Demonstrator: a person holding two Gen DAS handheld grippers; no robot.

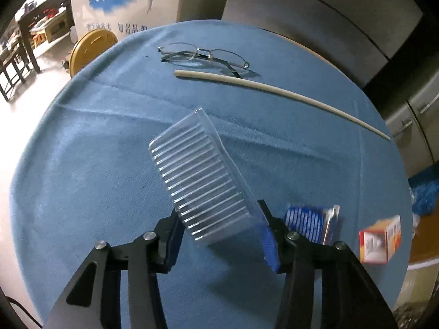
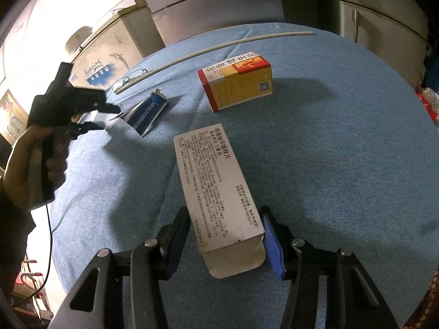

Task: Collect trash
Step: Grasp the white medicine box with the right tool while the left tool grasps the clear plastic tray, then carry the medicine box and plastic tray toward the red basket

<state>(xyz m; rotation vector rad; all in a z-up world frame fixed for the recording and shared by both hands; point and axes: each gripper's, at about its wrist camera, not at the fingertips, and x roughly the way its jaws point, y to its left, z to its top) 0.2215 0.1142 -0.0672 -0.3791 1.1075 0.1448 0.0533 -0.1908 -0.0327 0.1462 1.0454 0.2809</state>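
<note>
My left gripper (image 1: 219, 219) is shut on the near end of a clear ribbed plastic tray (image 1: 200, 175), which tilts up over the blue tablecloth (image 1: 82, 164). From the right wrist view, a hand (image 2: 33, 150) holds the left gripper (image 2: 109, 118) at the table's left. My right gripper (image 2: 223, 213) is shut on a long white medicine box (image 2: 216, 186), its open flap toward me. A blue foil wrapper (image 1: 307, 223) (image 2: 148, 113) and a red and yellow box (image 1: 380, 242) (image 2: 238, 82) lie on the cloth.
Metal-framed glasses (image 1: 203, 54) and a long white stick (image 1: 274, 87) lie at the far side of the round table. Beyond it are a printed carton (image 1: 123, 2), a round yellow lid (image 1: 90, 49), a dark chair (image 1: 16, 63) and grey cabinets (image 1: 329, 22).
</note>
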